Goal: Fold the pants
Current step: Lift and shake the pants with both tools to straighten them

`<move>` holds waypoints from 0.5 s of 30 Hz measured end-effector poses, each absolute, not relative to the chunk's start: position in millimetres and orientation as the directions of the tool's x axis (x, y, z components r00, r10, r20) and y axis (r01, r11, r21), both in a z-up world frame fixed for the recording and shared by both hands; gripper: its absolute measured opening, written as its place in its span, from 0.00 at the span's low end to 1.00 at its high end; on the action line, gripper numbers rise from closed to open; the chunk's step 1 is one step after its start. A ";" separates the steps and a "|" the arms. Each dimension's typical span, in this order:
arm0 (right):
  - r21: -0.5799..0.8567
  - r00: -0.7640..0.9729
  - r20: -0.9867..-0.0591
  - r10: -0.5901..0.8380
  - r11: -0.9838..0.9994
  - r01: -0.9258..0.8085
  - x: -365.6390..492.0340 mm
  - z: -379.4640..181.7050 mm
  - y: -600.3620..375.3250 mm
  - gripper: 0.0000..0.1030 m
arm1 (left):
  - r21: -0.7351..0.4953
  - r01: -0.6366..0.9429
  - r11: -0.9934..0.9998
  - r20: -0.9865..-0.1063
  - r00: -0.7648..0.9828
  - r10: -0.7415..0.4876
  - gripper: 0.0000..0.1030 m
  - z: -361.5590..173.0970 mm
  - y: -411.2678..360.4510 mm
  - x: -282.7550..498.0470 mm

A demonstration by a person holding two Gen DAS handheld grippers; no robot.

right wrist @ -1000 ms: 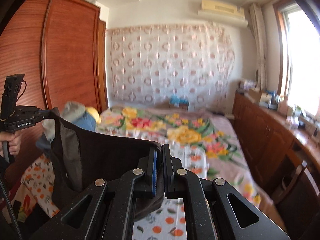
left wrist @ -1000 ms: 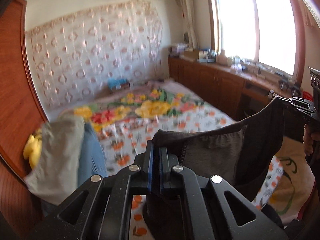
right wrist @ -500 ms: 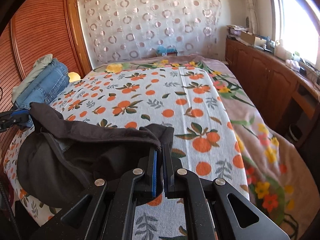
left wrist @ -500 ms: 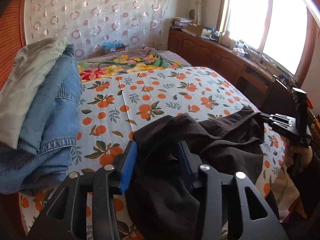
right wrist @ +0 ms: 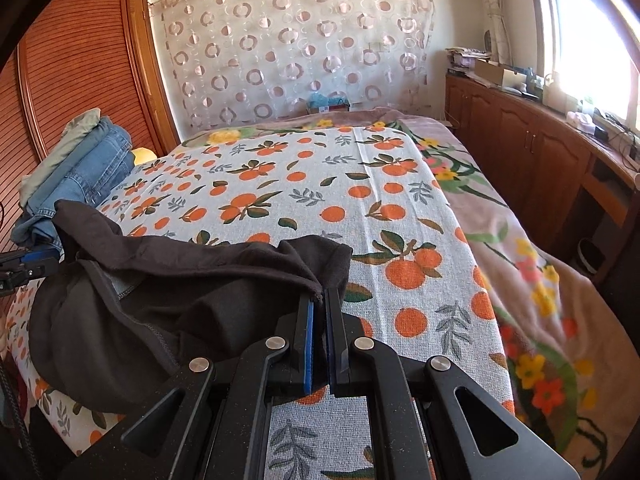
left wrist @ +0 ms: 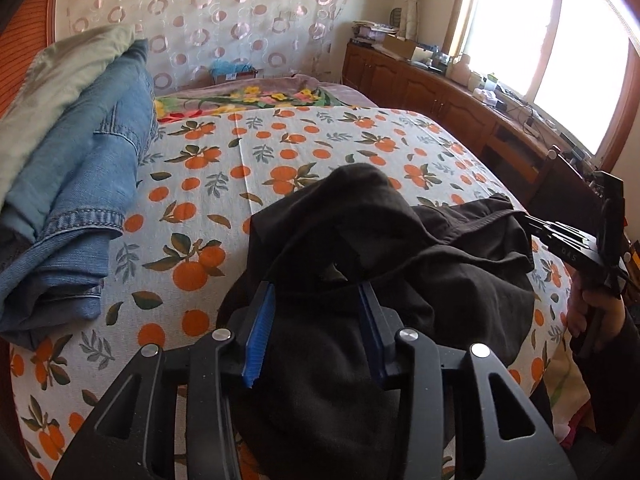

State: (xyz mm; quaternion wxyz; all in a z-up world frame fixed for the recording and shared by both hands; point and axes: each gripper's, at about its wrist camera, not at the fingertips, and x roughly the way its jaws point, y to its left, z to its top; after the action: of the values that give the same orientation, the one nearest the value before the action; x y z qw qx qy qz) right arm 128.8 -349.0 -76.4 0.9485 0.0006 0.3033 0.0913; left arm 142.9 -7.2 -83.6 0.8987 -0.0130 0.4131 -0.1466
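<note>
Each gripper is matte black, built of angular linkage arms with triangular cut-outs and round silver screw heads at the joints. The left gripper (left wrist: 316, 320) carries flat fingers lined with bright blue pads (left wrist: 262, 334), ribbed along the edge. The right gripper (right wrist: 319, 320) has the same blue lining on its fingers (right wrist: 308, 344). Seen from the left wrist camera, the right gripper's body bears small pale lettering, too small to read, above an upright black handle. The hand (left wrist: 592, 316) on that handle emerges from a dark sleeve (left wrist: 624, 364).
</note>
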 end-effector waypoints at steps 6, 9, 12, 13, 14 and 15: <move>0.053 0.802 -0.573 0.170 0.984 -0.171 127.8 -77.8 -348.4 0.05 | -0.125 0.196 0.973 -0.763 0.608 -0.221 0.41 -94.1 -0.8 152.6; 0.046 0.803 -0.572 0.168 0.984 -0.173 127.6 -78.0 -347.9 0.05 | -0.162 0.193 0.968 -0.766 0.594 -0.247 0.41 -98.3 3.1 155.1; 0.044 0.802 -0.573 0.168 0.984 -0.174 128.1 -78.2 -348.2 0.05 | -0.168 0.201 0.965 -0.766 0.590 -0.256 0.41 -101.3 0.9 157.7; 0.044 0.802 -0.573 0.168 0.984 -0.174 128.1 -78.0 -348.5 0.05 | -0.167 0.207 0.964 -0.762 0.594 -0.259 0.41 -101.3 -0.9 158.4; 0.047 0.798 -0.579 0.167 0.984 -0.171 128.1 -77.9 -348.6 0.05 | -0.166 0.212 0.963 -0.758 0.598 -0.262 0.41 -100.5 -2.5 158.4; 0.047 0.798 -0.579 0.167 0.984 -0.172 128.3 -78.1 -348.5 0.05 | -0.161 0.225 0.961 -0.752 0.603 -0.268 0.38 -98.8 -5.4 157.7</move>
State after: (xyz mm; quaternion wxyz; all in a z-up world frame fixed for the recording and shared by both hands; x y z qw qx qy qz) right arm 128.3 -348.5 -78.1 0.9481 -0.0038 0.3051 0.0892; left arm 157.7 -5.4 -98.8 0.8949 -0.0250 0.4237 -0.1376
